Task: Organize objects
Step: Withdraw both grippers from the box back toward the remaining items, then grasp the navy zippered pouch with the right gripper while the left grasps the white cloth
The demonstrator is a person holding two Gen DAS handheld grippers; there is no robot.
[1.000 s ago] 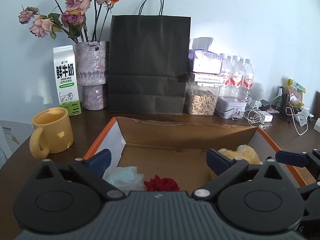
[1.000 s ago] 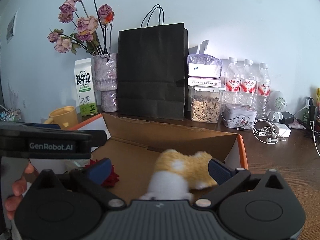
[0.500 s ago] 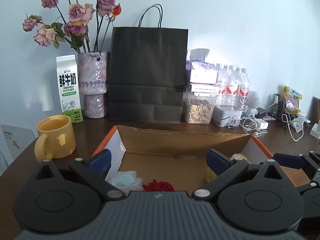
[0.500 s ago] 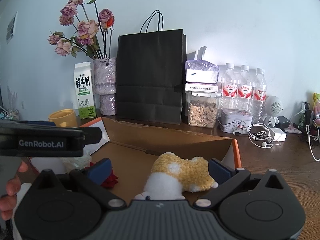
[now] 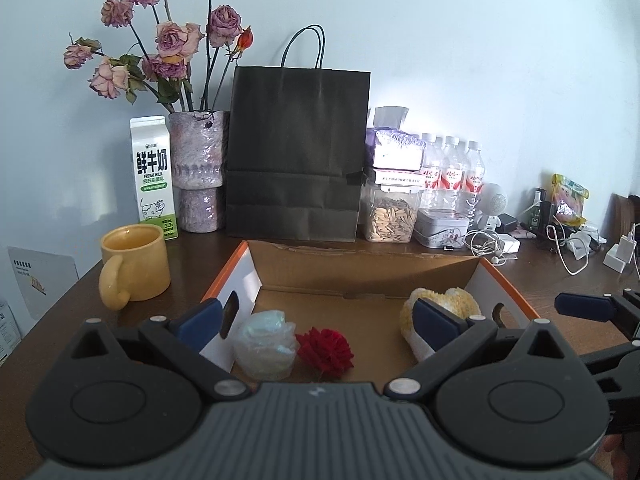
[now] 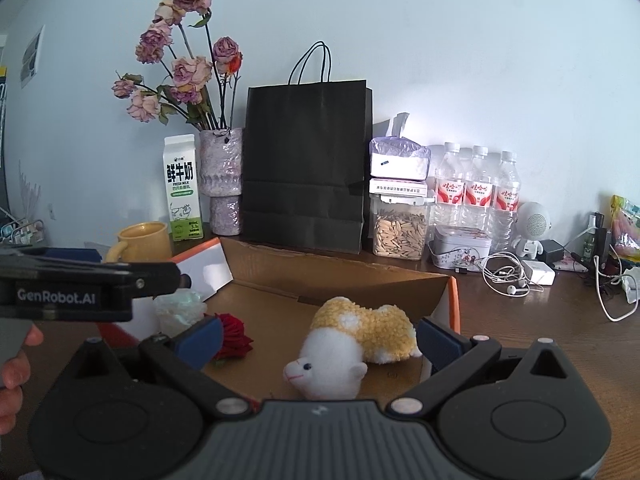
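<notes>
An open cardboard box (image 5: 360, 264) (image 6: 320, 276) with orange edges lies on the dark wooden table. Inside it rest a yellow-and-white plush sheep (image 6: 352, 340) (image 5: 460, 300), a red fabric rose (image 5: 326, 348) (image 6: 234, 334) and a crumpled pale plastic bundle (image 5: 266, 342) (image 6: 178, 310). My left gripper (image 5: 318, 322) hovers open over the box's near edge, nothing between its blue pads. My right gripper (image 6: 318, 338) is open too, raised above the sheep, which lies free on the box floor. The left gripper's body (image 6: 76, 290) shows at the left of the right wrist view.
A yellow mug (image 5: 134, 266) stands left of the box. Along the wall are a milk carton (image 5: 154, 178), a vase of dried roses (image 5: 198, 168), a black paper bag (image 5: 298, 156), a seed jar (image 5: 390, 216), water bottles (image 5: 452, 172), a tin (image 5: 440, 226) and cables (image 5: 568, 248).
Both grippers rose and drew back from the box. The plush sheep, blurred between the right gripper's fingers a second ago, now lies still on the box floor.
</notes>
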